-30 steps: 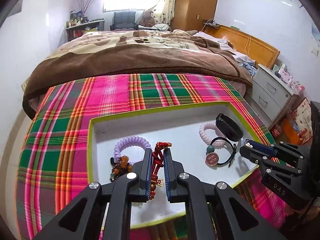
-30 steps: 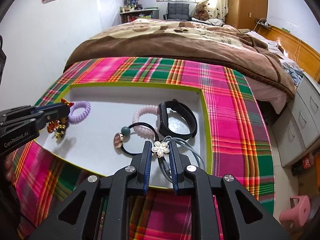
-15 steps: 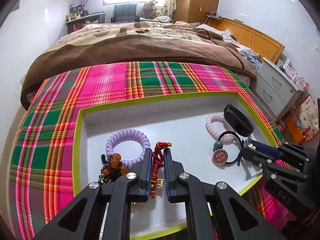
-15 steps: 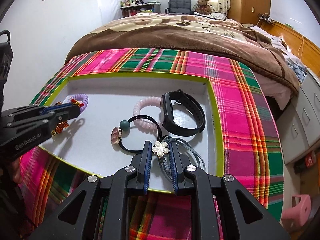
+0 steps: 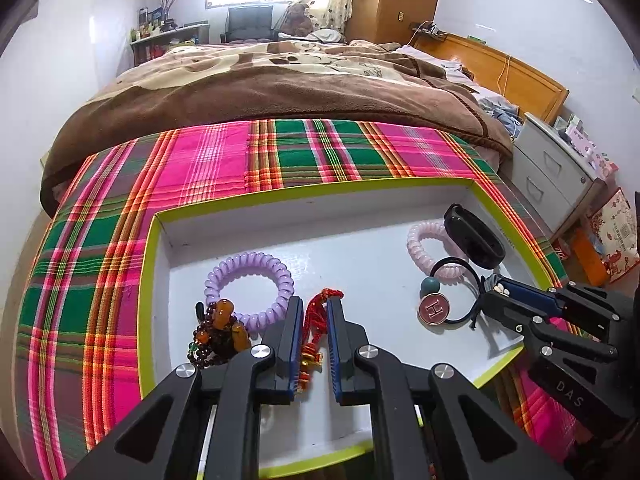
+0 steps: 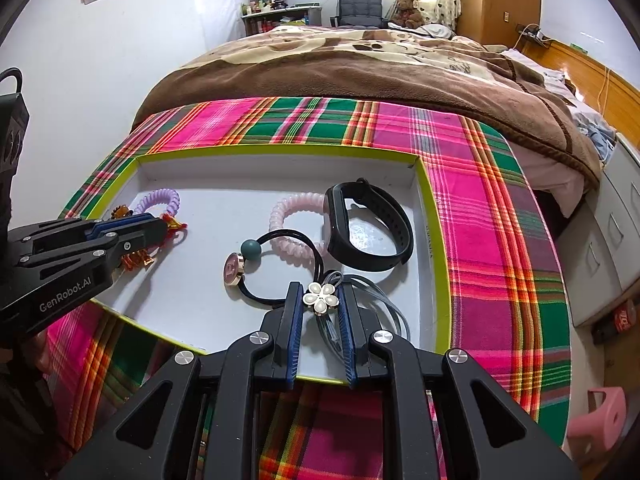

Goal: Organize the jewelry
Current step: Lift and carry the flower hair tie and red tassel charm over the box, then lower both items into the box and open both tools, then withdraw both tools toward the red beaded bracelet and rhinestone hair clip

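Plaid cloth in pink, green and orange covers the worktop, and on it sits a shallow white tray with a lime-green rim, where all the jewelry lies. My left claw is pressed together on a red knotted cord charm, whose gold and red bits hang down between the pads, low over the tray's near left part. Just left of it a beaded bracelet with amber and dark beads touches a lilac spiral hair tie, so that corner is crowded. My right claw pinches a grey hair tie with a pearl flower between its pads, at the tray's near edge. Just ahead of it lies a black elastic tie carrying a teal bead and a round pink disc; its loop overlaps a pale pink spiral tie, and a black wristband stands on edge against that pink coil. These three sit close in front of my right claw. Beyond the worktop is a bed with a brown blanket, with grey drawers to its right.
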